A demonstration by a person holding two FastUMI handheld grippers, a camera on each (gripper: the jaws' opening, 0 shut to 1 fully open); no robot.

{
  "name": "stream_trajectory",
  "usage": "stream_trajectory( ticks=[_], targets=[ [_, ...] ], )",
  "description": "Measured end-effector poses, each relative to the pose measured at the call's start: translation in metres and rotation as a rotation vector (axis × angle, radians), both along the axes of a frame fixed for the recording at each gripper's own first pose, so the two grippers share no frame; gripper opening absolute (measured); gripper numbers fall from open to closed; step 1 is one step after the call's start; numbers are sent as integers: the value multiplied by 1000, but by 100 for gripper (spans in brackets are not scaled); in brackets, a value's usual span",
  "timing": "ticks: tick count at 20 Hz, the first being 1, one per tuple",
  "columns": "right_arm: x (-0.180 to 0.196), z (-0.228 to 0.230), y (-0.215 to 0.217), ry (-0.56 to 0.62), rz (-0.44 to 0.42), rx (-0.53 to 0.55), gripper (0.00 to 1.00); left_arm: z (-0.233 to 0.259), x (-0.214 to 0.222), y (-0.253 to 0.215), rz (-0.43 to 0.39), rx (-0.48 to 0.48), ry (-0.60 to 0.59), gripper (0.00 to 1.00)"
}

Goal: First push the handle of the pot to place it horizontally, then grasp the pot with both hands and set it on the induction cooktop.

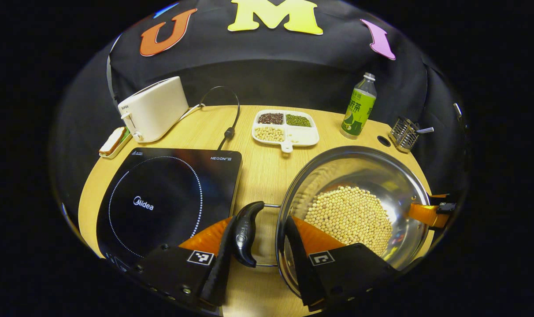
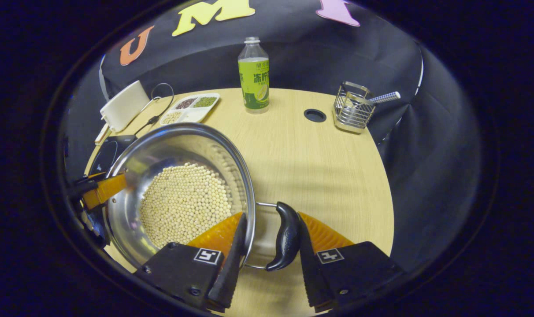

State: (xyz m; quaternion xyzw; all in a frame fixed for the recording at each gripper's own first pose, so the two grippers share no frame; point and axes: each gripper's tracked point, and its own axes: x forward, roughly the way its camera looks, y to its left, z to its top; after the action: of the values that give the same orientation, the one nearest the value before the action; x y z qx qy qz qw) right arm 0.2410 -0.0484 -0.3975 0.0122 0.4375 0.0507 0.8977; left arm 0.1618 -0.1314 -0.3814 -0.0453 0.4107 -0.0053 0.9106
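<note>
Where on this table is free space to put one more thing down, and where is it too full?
The widest bare wood lies right of the pot, in front of the bottle and the wire caddy. The induction cooktop has a bare top. The back left is crowded: toaster, cable, divided tray.

Bean-filled steel pot (image 1: 359, 193) beside black cooktop (image 1: 170, 198)

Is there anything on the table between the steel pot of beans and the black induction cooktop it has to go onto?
Nothing visible does. The round steel pot of pale beans sits right of the flat black induction cooktop, with bare wooden table between them. The black power cord lies farther back.
</note>
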Motion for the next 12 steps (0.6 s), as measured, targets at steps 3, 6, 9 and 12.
stream_trajectory(
  ticks=[3, 6, 9, 12],
  targets=[
    [-9, 3, 0, 11, -29, 2, 58, 6, -5, 1, -10, 17, 23, 59],
    [-26, 24, 3, -30, -56, 6, 57, 24, -8, 5, -50, 12, -22, 58],
    [-46, 47, 14, -53, -87, 10, 57, 47, -13, 17, -84, 15, -60, 58],
    [-60, 65, 35, -77, -106, 13, 57, 63, -21, 38, -100, 16, -87, 58]
  ],
)
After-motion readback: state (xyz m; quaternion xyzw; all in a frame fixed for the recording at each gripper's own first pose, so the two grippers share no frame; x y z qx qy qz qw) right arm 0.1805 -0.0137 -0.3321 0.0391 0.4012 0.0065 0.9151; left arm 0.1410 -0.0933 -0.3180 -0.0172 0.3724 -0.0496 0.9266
